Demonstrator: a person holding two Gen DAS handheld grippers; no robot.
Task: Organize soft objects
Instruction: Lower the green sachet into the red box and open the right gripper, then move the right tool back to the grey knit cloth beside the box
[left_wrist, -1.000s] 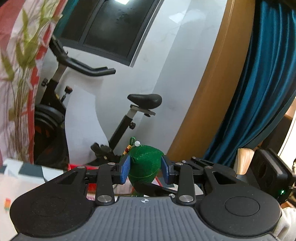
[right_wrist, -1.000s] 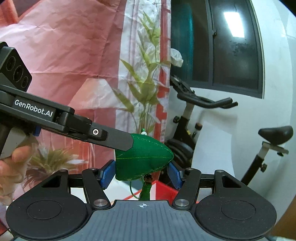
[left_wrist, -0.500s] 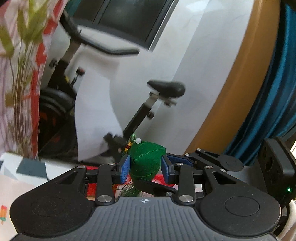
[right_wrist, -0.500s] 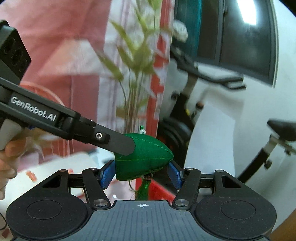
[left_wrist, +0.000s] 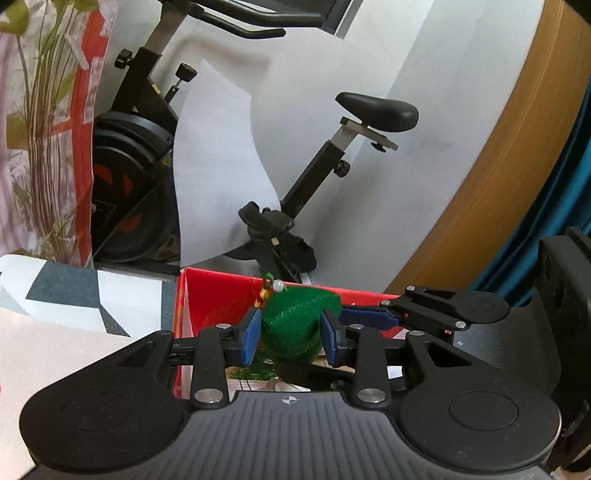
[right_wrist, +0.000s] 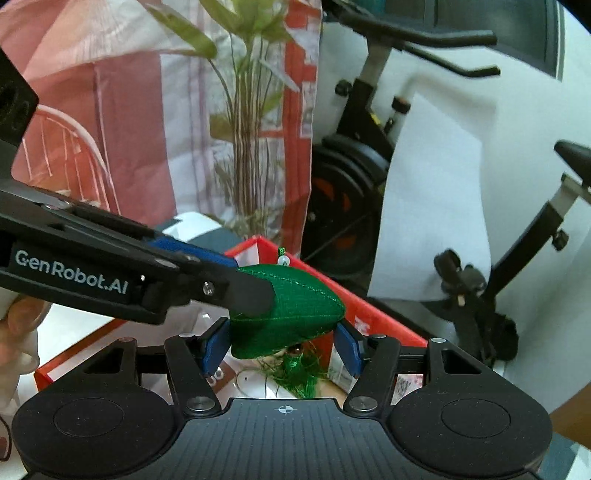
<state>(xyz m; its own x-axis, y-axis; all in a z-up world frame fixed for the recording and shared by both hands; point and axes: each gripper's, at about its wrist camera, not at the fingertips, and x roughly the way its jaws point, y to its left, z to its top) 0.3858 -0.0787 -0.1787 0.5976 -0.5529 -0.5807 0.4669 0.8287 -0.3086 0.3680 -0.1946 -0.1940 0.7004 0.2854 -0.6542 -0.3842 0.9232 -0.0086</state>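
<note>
A green stuffed fabric pouch (left_wrist: 295, 328) with a white bead and a green tassel hangs above an open red box (left_wrist: 218, 295). My left gripper (left_wrist: 291, 339) is shut on it, blue pads pressing both sides. In the right wrist view the same pouch (right_wrist: 295, 306) sits between the blue pads of my right gripper (right_wrist: 282, 349), which also closes on it. The left gripper's finger (right_wrist: 236, 291) comes in from the left and overlaps the pouch. The tassel (right_wrist: 295, 376) dangles into the red box (right_wrist: 373, 314).
A black exercise bike (left_wrist: 147, 155) stands behind the box against a white wall. A pink and red curtain with a plant print (right_wrist: 147, 129) hangs at the left. A grey and white patterned cloth (left_wrist: 74, 295) covers the surface. A teal curtain (left_wrist: 569, 184) hangs at the right.
Both grippers have come down with the pouch held between them. The red box has come into view right beneath it, and the background has shifted upward.
</note>
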